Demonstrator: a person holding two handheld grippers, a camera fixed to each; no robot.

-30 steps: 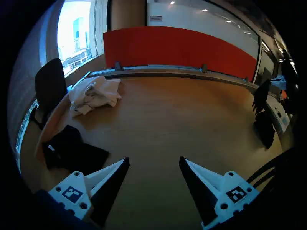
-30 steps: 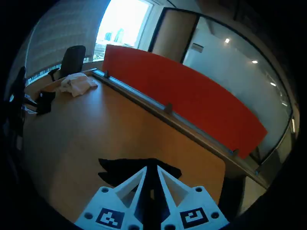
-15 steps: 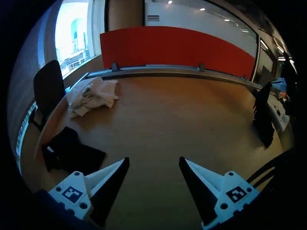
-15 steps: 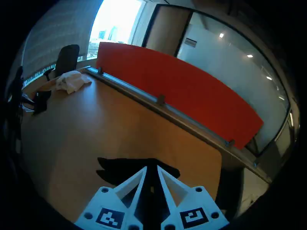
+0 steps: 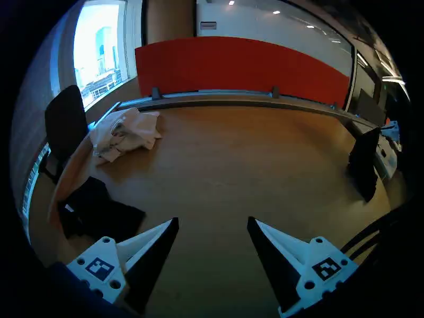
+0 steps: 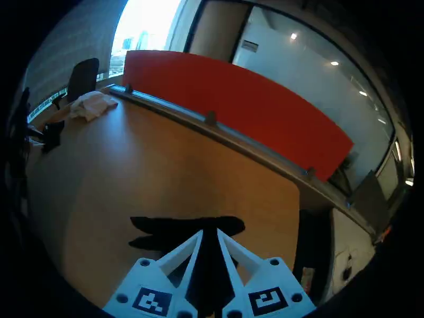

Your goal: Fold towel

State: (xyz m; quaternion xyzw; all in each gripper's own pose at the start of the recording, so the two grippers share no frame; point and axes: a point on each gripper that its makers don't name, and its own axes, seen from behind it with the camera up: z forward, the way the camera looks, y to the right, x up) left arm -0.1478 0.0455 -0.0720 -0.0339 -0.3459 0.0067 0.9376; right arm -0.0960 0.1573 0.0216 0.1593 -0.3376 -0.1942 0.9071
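My right gripper [image 6: 210,232] is shut on a black towel [image 6: 185,229] that spreads dark just beyond its fingertips, over the wooden table [image 6: 159,169]. In the left gripper view the same black towel [image 5: 364,167] hangs as a dark drape at the table's far right edge. My left gripper [image 5: 212,219] stands open above the near part of the table [image 5: 238,159], nothing between its fingers. A crumpled pile of white towels [image 5: 126,133] lies at the back left; it is small and far off as the white pile [image 6: 90,104] in the right gripper view.
Another black cloth [image 5: 98,209] lies on the table's left corner, close to my left finger. A dark office chair [image 5: 64,122] stands beyond that edge by the window. A red divider [image 5: 238,66] with a metal rail bounds the table's far side.
The right gripper view has swung and risen a little: the white pile and the chair slid up and left. In the left gripper view the hanging black towel drifted slightly right and lower.
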